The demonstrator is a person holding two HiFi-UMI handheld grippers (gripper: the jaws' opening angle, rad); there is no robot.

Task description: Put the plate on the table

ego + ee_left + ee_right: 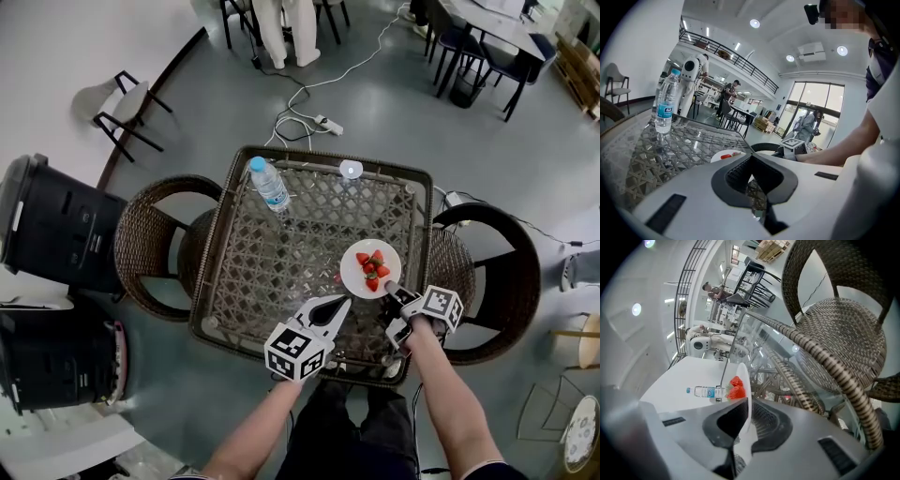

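Round white plate (352, 256) (745, 377) with red strawberries (372, 269) (735, 387) sits level, face up, over the right near part of the square wicker table with glass top (210, 277). Cannot tell if it is fully down on the glass. The plate is round, so it has no long axis. Its held rim faces the person at near right, and the rest reaches out toward the table centre.

Right gripper (389, 289) (745, 409) is clamped on that near rim. In the right gripper view the plate shows edge-on, a thin white line between the two dark pads, with the strawberries just past the jaw tips.

Left gripper (339, 305) (751, 162) is over the near table edge, just left of the plate and not touching it. Its jaws are a little apart and hold nothing; the table weave shows through the gap. In the left gripper view the plate (723, 154) lies just beyond the jaw tips.

Clear plastic water bottle with blue cap (269, 184) (665, 100) (705, 391) stands upright at the far left of the table, well apart from the plate.

Dark wicker chair (507, 281) on the right side of the table, another (150, 234) on the left.
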